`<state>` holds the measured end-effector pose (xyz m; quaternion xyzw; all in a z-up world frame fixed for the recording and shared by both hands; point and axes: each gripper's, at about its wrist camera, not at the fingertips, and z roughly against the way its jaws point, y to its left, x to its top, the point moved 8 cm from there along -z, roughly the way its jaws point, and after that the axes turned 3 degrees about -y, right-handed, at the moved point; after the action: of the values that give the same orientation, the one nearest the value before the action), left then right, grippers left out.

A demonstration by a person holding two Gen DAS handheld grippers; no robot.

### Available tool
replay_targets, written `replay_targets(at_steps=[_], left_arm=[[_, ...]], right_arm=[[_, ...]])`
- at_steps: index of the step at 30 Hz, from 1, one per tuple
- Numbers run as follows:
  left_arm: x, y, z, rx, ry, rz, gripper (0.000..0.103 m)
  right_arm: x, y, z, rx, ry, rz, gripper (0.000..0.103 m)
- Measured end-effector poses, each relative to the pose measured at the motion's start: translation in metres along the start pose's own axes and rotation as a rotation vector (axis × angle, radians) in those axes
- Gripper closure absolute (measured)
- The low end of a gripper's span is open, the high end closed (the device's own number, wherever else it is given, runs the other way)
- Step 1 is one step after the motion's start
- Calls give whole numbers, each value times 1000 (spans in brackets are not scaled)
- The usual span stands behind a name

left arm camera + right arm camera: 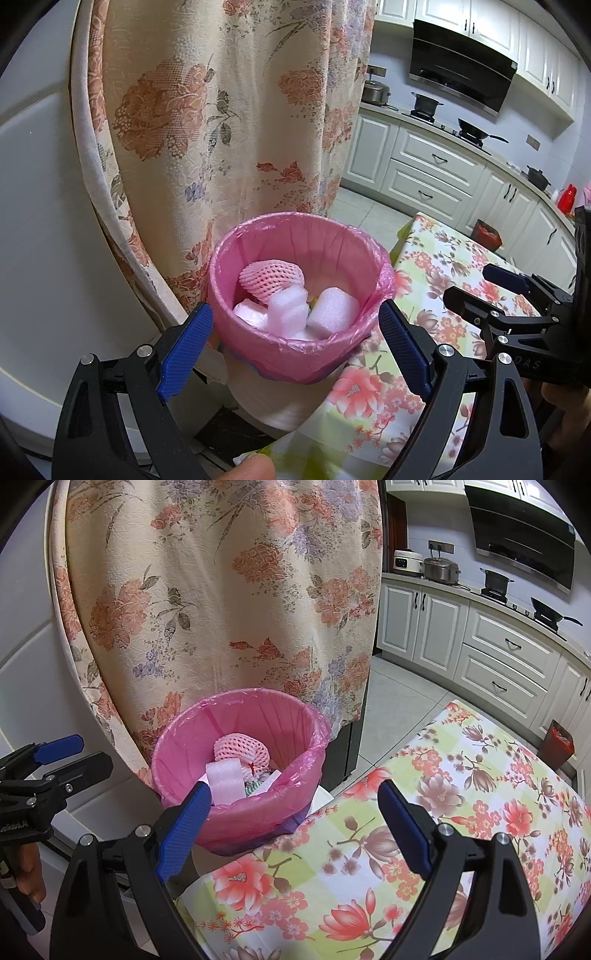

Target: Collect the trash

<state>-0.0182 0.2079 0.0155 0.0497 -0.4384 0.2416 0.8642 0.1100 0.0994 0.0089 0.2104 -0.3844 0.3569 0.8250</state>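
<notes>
A flowered curtain (221, 122) hangs across the back of the scene, with white kitchen cabinets (506, 653) and a stove with pans off to the right. In front of it a table with a flowered tablecloth (424, 812) fills the lower right of both views.

A bin (295, 295) lined with a pink bag stands at the table's left edge, just in front of the curtain. Inside the bin lies the trash: a pink foam fruit net (271, 278) toward the back, white foam blocks (332, 308) in front of it, and in the right wrist view a scrap of striped wrapper (255, 786) beside the foam.

The left gripper (295, 345) hangs at the near rim of the bin with its blue fingers (186, 347) spread wide on either side of it, nothing between the pads. The right gripper (295, 825) is over the tablecloth just right of the bin, its jaws also wide apart and empty; its left finger (184, 827) overlaps the bin's near wall in the view.

A fingertip (251, 467) shows at the bottom edge of the left wrist view.
</notes>
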Motion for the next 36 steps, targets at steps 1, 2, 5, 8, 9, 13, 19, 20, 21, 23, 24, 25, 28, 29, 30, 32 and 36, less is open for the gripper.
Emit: replay_targets(at_steps=[1,2,5,8,9,13,19,20,21,23,24,25,28,29,30,32,36], left_arm=[[0,0,0,0,0,0,18],[0,0,0,-1,-1,2,18],[0,0,0,0,0,0,18],[0,-1,0,0,0,-1,18],[0,-1,0,1,0,-3,18],[0,-1,0,1,0,-3,18],[0,-2,1,1,-1,-4,18],[0,-2,1,0,0,-5,18],[0,-3,1,1,0,-6,18],[0,-2,1,1,0,-6,18],[0,-3,1,0,0,-6,18],[0,-3,1,0,1,-6,18],[0,-3,1,-2,2,-5,18],[0,-3,0,-1,3,-4,18],[0,-3,-1,-3,5,-4,18],[0,-3,-1,-5,5,-4,18],[1,-4,-1,2,-3,-11,18]], right_arm=[[0,0,0,0,0,1,14],[0,0,0,1,-1,1,14],[0,0,0,2,0,2,14],[0,0,0,1,1,1,14],[0,0,0,0,1,0,14],[0,0,0,0,-1,2,14],[-1,-1,0,0,0,0,14],[-1,0,0,-1,1,1,14],[-1,-1,-1,0,1,1,14],[-1,-1,0,1,0,0,14],[0,0,0,0,0,1,14],[0,0,0,0,0,2,14],[0,-1,-1,0,1,0,14],[0,0,0,0,1,0,14],[0,0,0,-1,1,1,14],[0,0,0,0,0,1,14],[0,-1,-1,-1,1,1,14]])
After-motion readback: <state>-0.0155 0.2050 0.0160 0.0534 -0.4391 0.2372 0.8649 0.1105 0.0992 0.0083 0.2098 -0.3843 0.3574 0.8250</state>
